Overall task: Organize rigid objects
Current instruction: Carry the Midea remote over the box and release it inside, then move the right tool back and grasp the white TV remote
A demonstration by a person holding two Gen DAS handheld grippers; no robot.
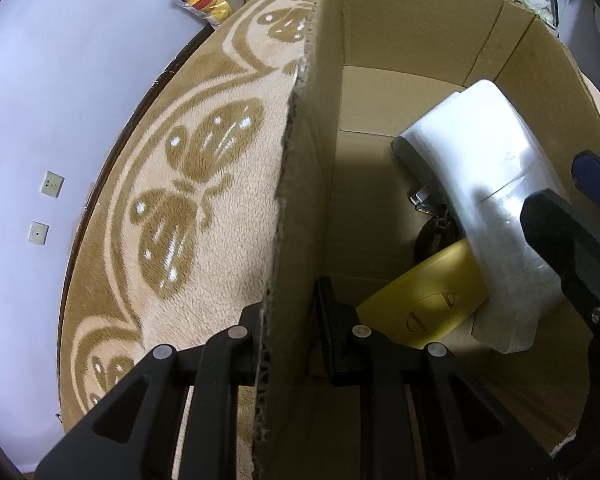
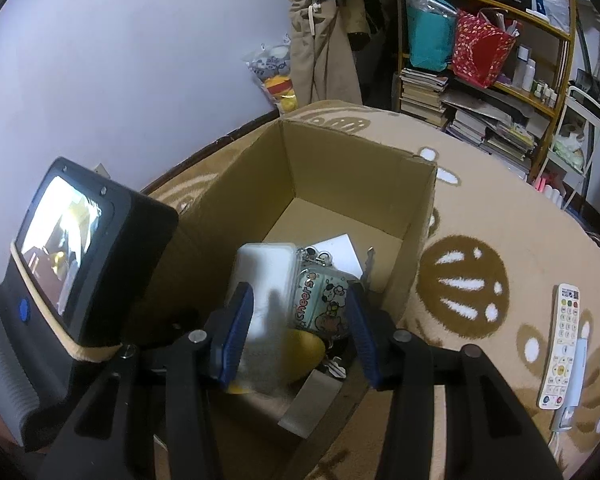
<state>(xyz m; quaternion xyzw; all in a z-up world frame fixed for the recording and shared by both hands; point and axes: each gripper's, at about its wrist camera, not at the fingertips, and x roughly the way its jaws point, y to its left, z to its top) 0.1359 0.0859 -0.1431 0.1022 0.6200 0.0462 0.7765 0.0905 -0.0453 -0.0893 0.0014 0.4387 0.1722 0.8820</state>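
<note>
An open cardboard box [image 2: 340,168] stands on a patterned rug. My left gripper [image 1: 296,340] is shut on the box's left wall [image 1: 304,200], one finger outside and one inside. Inside the box lie a white case [image 2: 264,276], tilted, a cartoon-printed case [image 2: 320,304] with a key ring, a yellow rounded object [image 1: 424,304] and a white card [image 2: 340,248]. My right gripper [image 2: 300,332] hangs open over the box's near end, its blue pads [image 2: 236,332] apart, the white case beside the left pad only. One of its fingers [image 1: 560,248] shows beside the white case [image 1: 488,200].
A white remote control [image 2: 560,344] lies on the rug [image 2: 480,208] to the right of the box, over a pale blue object [image 2: 576,384]. Shelves with books and bags [image 2: 480,60] stand at the back right. A purple wall [image 2: 120,60] runs close behind the box.
</note>
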